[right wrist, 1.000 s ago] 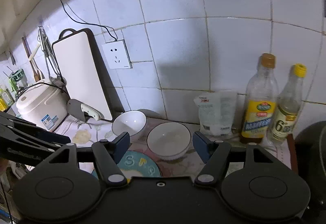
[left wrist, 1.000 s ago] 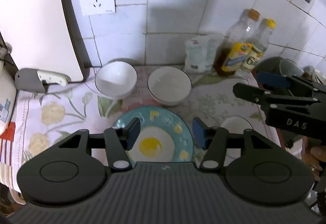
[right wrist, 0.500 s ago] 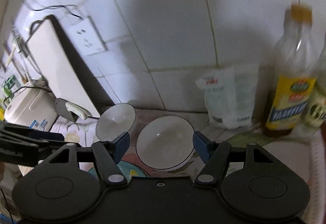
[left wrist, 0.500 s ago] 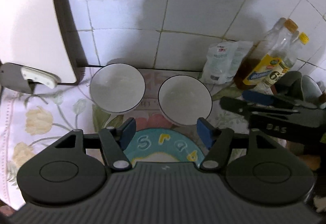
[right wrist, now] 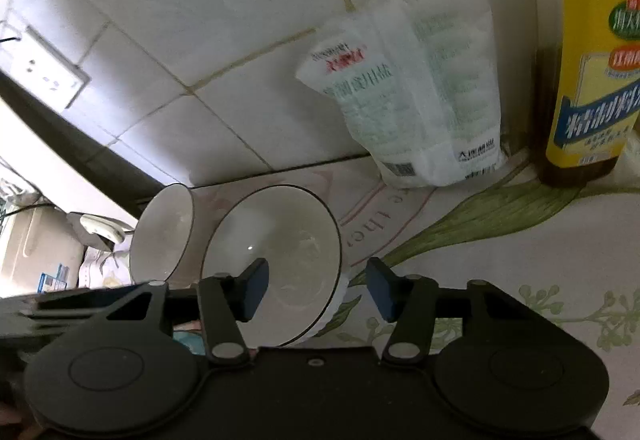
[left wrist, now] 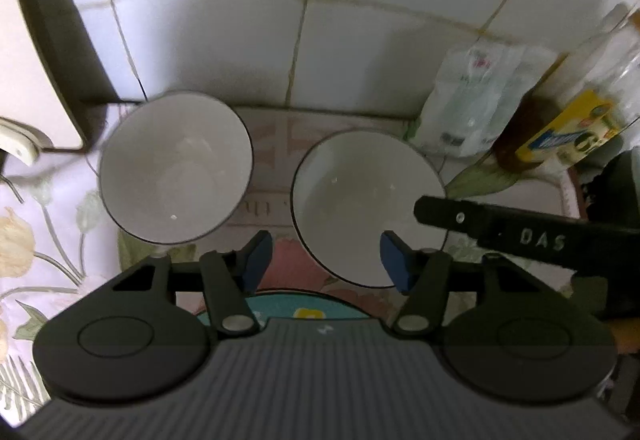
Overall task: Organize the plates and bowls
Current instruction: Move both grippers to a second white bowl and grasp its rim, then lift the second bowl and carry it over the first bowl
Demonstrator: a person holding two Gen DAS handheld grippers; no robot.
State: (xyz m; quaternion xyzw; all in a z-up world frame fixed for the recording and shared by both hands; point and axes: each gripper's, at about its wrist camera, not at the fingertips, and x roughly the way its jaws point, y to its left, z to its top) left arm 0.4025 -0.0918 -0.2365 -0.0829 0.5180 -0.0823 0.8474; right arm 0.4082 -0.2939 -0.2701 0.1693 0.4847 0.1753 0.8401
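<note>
Bowls, two white ones (left wrist: 176,168) (left wrist: 368,204), sit side by side on a floral-cloth tabletop (right wrist: 500,240) near a white tiled wall (left wrist: 360,0). Left tool (left wrist: 324,260) and right tool (right wrist: 316,288) hover spread, the right straddling one bowl's rim.

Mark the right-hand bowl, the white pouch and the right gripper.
right-hand bowl (left wrist: 360,196), left wrist view, inner wall.
white pouch (right wrist: 424,96), right wrist view, front face.
right gripper (right wrist: 316,290), right wrist view, midway between fingertips.

White tiled wall (left wrist: 360,40) with yellowed grout; wall socket (right wrist: 44,76) at left; floral cloth (right wrist: 500,240) covering the counter; dim, uneven lighting.
</note>
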